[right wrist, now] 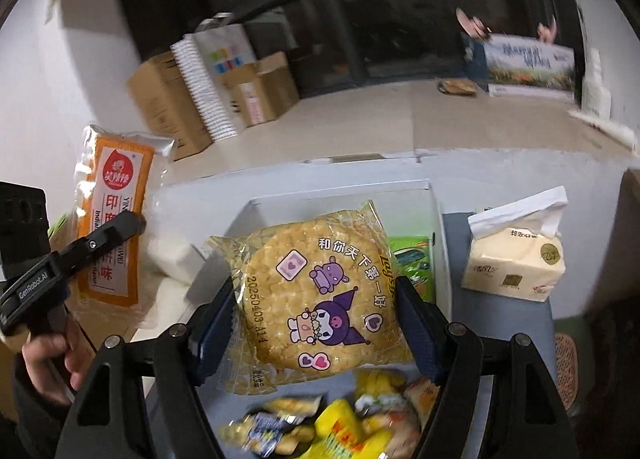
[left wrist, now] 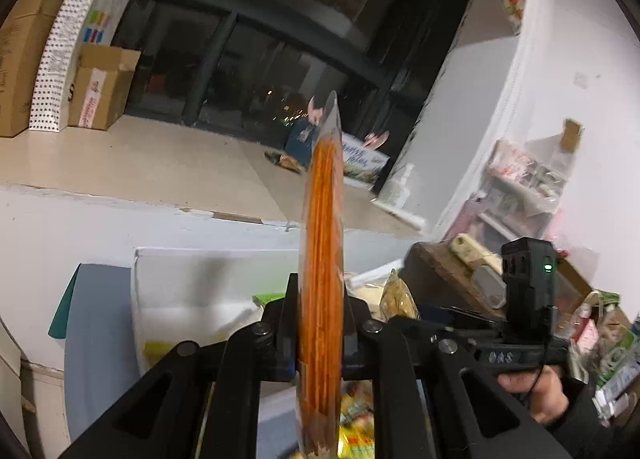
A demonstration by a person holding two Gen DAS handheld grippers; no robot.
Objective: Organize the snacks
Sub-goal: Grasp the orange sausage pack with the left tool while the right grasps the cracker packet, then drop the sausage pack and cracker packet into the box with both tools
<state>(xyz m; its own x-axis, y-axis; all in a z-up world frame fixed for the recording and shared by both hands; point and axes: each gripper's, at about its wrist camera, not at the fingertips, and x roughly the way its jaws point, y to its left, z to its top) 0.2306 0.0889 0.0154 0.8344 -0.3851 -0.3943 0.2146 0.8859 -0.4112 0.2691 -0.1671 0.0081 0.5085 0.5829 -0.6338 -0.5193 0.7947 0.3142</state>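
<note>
Progress: midway, judged | left gripper [left wrist: 320, 339] fingers clamped on flat orange clear-wrapped biscuit pack [left wrist: 323, 239], raised left of white open box [right wrist: 434, 203] | right gripper [right wrist: 316, 323] fingers clamped on round yellow corn-cake packet [right wrist: 316, 291] above box | loose yellow snack packets [right wrist: 332, 431] below box unsorted
</note>
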